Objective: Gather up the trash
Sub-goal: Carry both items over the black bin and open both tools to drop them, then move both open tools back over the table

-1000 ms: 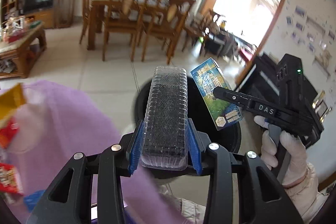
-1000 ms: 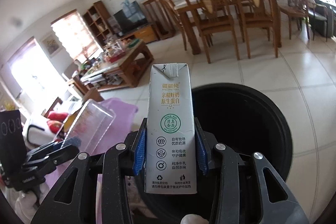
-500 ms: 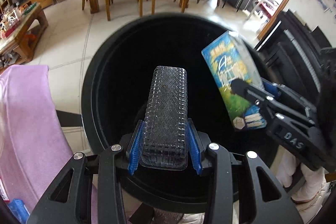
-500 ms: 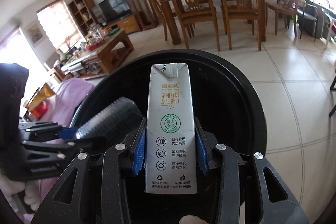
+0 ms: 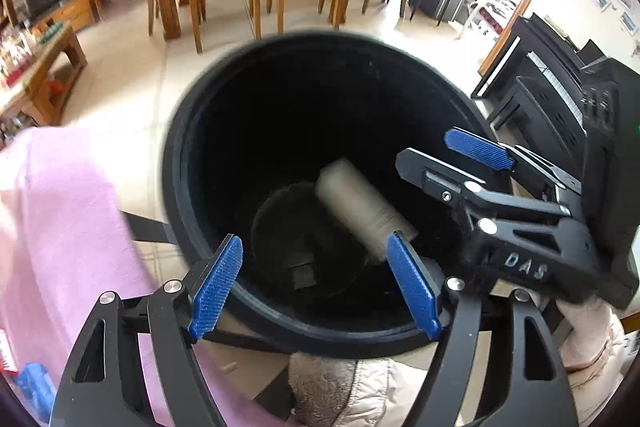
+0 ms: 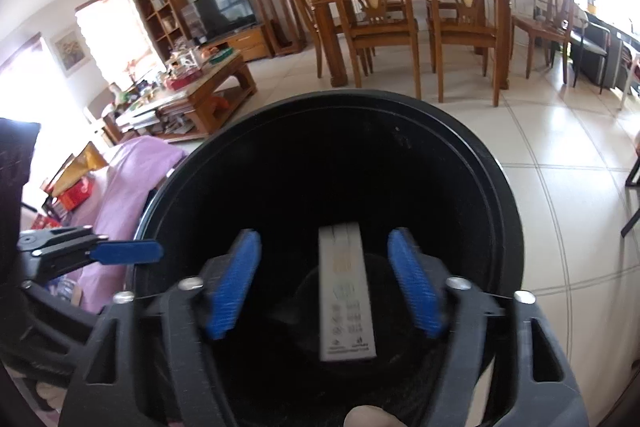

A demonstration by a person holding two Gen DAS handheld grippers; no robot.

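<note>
As both grippers hung over the black bin [image 6: 500, 187], left gripper [image 5: 316, 283] fingers just spread, nothing between, right gripper [image 6: 324, 283] fingers just spread, milk carton [image 6: 347, 291] loose between them, untouched, inside the bin.

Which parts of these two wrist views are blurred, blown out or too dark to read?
Left wrist view: the milk carton in the black bin is motion-smeared, the doorway at upper right is blown out. Right wrist view: the carton and the right gripper are blurred, print unreadable; both windows glare white. The bin's interior is near black in both.

Both wrist views look steeply down, close; sharing the black bin [image 5: 188, 131] [image 6: 496, 163].
</note>
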